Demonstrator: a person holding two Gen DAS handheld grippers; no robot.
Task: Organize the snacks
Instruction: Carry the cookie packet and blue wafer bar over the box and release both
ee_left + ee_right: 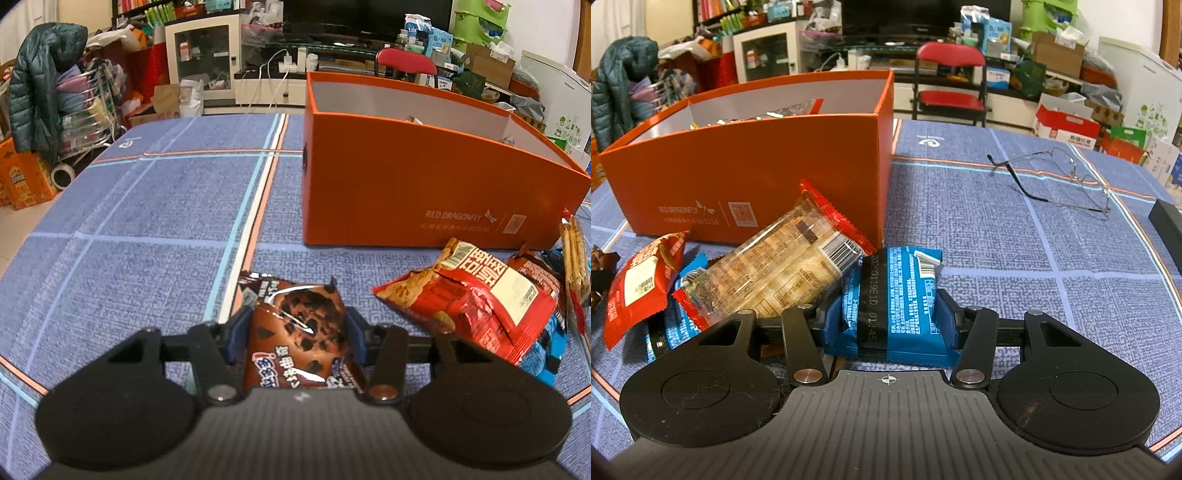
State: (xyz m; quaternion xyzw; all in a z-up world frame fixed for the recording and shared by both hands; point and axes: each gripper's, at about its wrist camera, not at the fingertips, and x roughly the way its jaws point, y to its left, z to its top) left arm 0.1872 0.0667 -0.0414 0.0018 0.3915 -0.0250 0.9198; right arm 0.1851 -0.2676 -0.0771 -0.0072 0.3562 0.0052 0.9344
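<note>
Snacks: a loose pile on the blue patterned tablecloth [129, 221] in front of the orange box [406, 177], with one packet in each gripper.
Left jaws: clamped on the brown cookie packet [299, 332]; the blue pads [240, 332] press its two long sides.
Left gripper [297, 332]: angled down toward the cloth, with the packet's crimped top sticking out past the fingertips and its lower end running back under the gripper body.
Right jaws: clamped on the blue wafer packet [894, 302], one pad on each side (its printed back with barcode faces the camera).
Right gripper [890, 321]: tilted down at the cloth; the blue packet's far end extends beyond the fingertips and touches the clear biscuit sleeve.
Clear biscuit sleeve [783, 266]: red crimped ends, lying tilted on the pile just left of the right gripper, its far end close to the box front.
Red chip bag [469, 302]: crumpled, on the cloth to the right of the left gripper, overlapping another blue packet [546, 354].
Orange box: open-topped and upright behind the pile, with a few wrappers showing above its rim in the right wrist view.
Eyeglasses [1060, 181]: unfolded on the cloth, well apart from the pile, to the right of the box.
</note>
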